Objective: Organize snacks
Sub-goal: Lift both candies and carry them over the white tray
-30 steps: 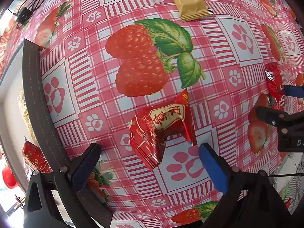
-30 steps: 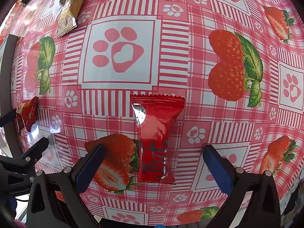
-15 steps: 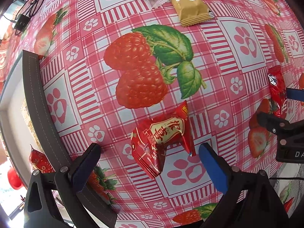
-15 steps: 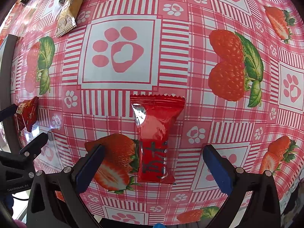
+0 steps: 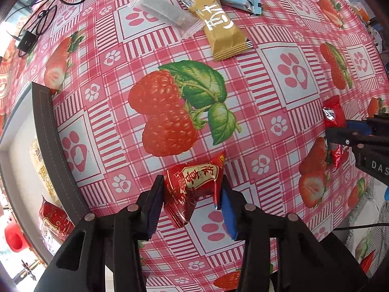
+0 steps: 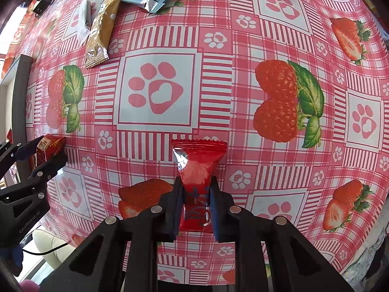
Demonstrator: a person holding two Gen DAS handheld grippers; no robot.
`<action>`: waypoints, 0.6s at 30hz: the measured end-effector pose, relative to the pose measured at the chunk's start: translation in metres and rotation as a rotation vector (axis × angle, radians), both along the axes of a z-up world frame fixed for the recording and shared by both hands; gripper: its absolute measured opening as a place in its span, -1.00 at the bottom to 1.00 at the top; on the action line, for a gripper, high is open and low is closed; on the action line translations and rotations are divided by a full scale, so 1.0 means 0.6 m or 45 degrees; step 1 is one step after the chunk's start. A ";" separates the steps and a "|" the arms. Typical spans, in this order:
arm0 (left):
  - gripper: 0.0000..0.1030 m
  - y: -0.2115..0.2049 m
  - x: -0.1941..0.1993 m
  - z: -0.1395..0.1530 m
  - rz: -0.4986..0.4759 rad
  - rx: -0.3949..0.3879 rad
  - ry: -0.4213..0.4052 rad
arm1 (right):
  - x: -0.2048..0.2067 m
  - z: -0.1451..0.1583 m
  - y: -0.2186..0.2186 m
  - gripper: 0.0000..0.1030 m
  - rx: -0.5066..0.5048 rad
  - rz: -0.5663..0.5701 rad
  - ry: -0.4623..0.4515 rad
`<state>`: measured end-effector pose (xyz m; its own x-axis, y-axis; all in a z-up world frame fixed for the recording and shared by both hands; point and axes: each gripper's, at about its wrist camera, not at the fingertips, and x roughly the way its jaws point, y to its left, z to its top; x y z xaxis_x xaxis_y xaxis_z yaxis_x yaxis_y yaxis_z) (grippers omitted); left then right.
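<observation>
The left gripper is closing its jaws on a red-and-gold snack packet; the right gripper is pinching a red candy. Both are pointing down over the open strawberry tablecloth, with the grey tray rim bordering its left.

Strawberry-and-paw tablecloth, black cable with small adapter at far corner

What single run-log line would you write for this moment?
left gripper: closing on red-gold snack packet | right gripper: shut on red candy packet | tan snack packet: on tablecloth
</observation>
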<state>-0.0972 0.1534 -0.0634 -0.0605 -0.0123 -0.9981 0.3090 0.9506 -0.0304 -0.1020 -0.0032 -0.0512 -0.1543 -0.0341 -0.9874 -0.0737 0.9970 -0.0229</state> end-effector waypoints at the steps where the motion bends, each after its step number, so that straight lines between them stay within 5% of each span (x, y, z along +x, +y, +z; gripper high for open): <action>1: -0.11 0.004 -0.001 0.005 0.015 -0.026 0.001 | -0.001 0.002 -0.004 -0.59 0.020 -0.017 -0.002; 9: -0.10 0.043 -0.025 0.065 0.073 -0.109 -0.069 | -0.017 0.035 -0.010 -0.59 0.170 -0.072 -0.019; 18: -0.10 0.109 -0.051 0.099 0.197 -0.123 -0.125 | -0.021 0.062 0.096 -0.59 0.228 0.025 -0.031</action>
<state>-0.1278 0.2186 -0.0038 0.0472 -0.1097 -0.9928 0.1655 0.9811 -0.1005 -0.1148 0.0542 -0.0142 -0.1315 0.1398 -0.9814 -0.0948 0.9837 0.1529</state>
